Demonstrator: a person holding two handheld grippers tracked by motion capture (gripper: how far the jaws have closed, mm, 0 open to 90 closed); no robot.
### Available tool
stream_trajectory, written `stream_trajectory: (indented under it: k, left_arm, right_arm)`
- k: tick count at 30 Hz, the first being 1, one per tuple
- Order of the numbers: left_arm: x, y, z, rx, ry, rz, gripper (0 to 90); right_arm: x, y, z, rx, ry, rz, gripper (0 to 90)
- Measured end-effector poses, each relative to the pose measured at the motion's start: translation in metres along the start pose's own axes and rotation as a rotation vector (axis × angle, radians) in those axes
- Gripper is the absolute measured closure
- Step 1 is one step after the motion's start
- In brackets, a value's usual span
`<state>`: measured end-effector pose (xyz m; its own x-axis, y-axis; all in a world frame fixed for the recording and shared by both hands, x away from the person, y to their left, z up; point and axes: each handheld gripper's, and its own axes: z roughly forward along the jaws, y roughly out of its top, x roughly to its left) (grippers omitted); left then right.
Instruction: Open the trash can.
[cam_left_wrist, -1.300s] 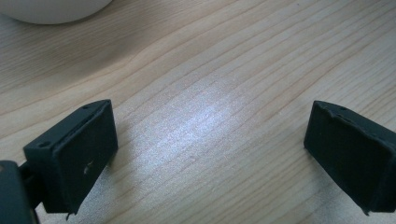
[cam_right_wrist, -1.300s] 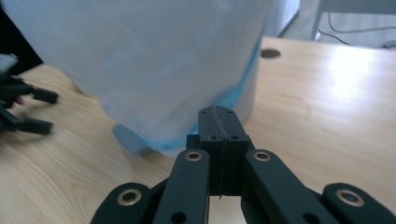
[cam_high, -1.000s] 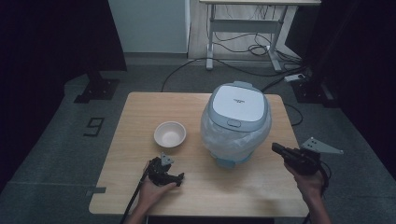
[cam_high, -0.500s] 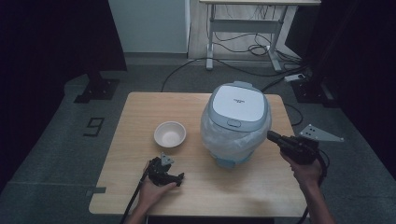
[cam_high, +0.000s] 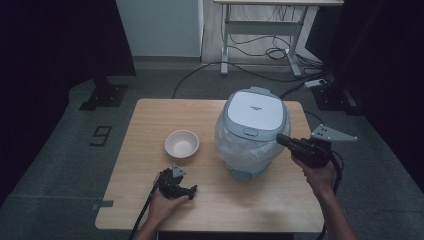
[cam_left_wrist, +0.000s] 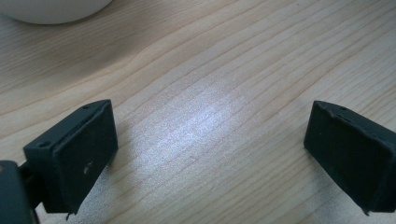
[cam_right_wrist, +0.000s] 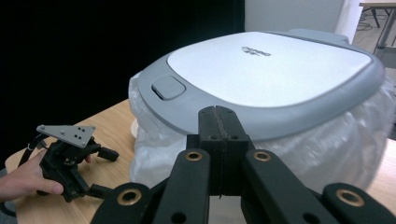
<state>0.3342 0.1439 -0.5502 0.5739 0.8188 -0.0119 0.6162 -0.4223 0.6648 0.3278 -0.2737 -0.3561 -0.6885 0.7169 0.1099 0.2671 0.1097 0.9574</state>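
Observation:
A rice cooker (cam_high: 252, 130) with a grey-white lid and a plastic-wrapped body stands on the wooden table (cam_high: 150, 112), right of centre. Its lid (cam_right_wrist: 271, 70) has a square release button (cam_right_wrist: 168, 87) at the front. My right gripper (cam_high: 281, 140) is shut and empty, held in the air just right of the cooker, its tip level with the lid rim (cam_right_wrist: 217, 112). A small white bowl (cam_high: 182, 143) sits left of the cooker. My left gripper (cam_high: 192, 189) rests low over the table near the front edge, open, with bare wood between its pads (cam_left_wrist: 79, 149).
A person's hands hold both grippers from the table's near side; the left gripper (cam_right_wrist: 100, 170) lies beyond the cooker in the right gripper view. Cables, a desk frame (cam_high: 260, 45) and a black stand base (cam_high: 102, 97) are on the floor behind the table.
My right gripper has risen and moved left toward the cooker's lid rim. The left gripper, the bowl and the cooker have stayed where they were.

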Motion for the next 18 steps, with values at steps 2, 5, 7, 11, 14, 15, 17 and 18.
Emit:
stream_trajectory:
  k: [2,5,7,11,14,15,17,18]
  left_arm:
    - [0.0,0.0,0.0,0.0,0.0,0.0,2.1]
    - [0.0,0.0,0.0,0.0,0.0,0.0,2.1]
    - [0.0,0.0,0.0,0.0,0.0,0.0,2.1]
    - [0.0,0.0,0.0,0.0,0.0,0.0,2.1]
    - [0.0,0.0,0.0,0.0,0.0,0.0,2.1]
    - [0.0,0.0,0.0,0.0,0.0,0.0,2.1]
    - [0.0,0.0,0.0,0.0,0.0,0.0,2.1]
    - [0.0,0.0,0.0,0.0,0.0,0.0,2.1]
  right_arm:
    - [0.002,0.003,0.004,0.002,0.006,-0.004,90.0]
    - [0.003,0.005,0.007,0.003,0.007,-0.009,90.0]
    - [0.004,0.008,0.011,0.002,0.009,-0.007,90.0]
    - [0.004,0.011,0.016,0.003,0.016,-0.001,90.0]
    - [0.007,0.015,0.021,0.003,0.026,-0.006,90.0]
    - [0.007,0.015,0.021,0.003,0.026,-0.006,90.0]
    - [0.009,0.016,0.024,0.004,0.032,-0.011,90.0]
    - [0.01,0.017,0.025,0.003,0.036,-0.013,90.0]
